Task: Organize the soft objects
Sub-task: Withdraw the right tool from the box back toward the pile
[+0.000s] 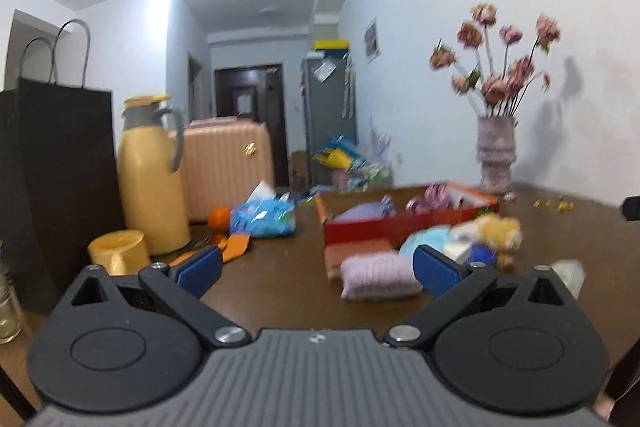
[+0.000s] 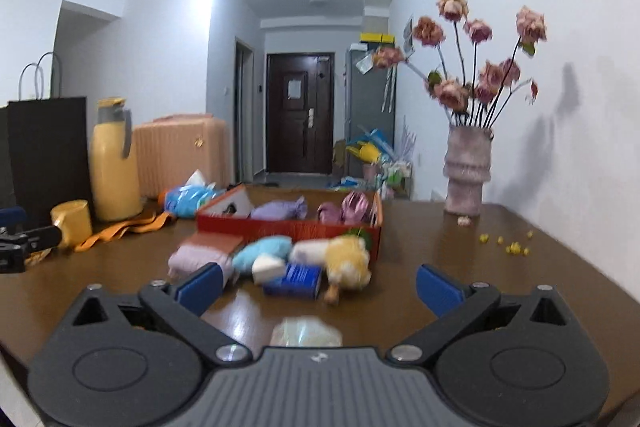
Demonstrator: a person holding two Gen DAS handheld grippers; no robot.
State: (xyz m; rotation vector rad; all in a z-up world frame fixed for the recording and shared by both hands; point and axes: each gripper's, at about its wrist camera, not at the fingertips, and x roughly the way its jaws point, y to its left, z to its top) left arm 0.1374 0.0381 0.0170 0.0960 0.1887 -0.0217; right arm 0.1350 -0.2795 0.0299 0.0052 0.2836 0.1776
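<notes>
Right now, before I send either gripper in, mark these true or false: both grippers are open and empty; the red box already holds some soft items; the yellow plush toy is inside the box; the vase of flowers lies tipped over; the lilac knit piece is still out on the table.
1. Left gripper and right gripper are open and empty. True.
2. The red box already holds soft items. True: purple bundles lie inside.
3. The yellow plush toy is in the box. False: it lies on the table in front of the box.
4. The vase of flowers is tipped over. False: it stands upright by the wall.
5. The lilac knit piece is on the table. True.
</notes>
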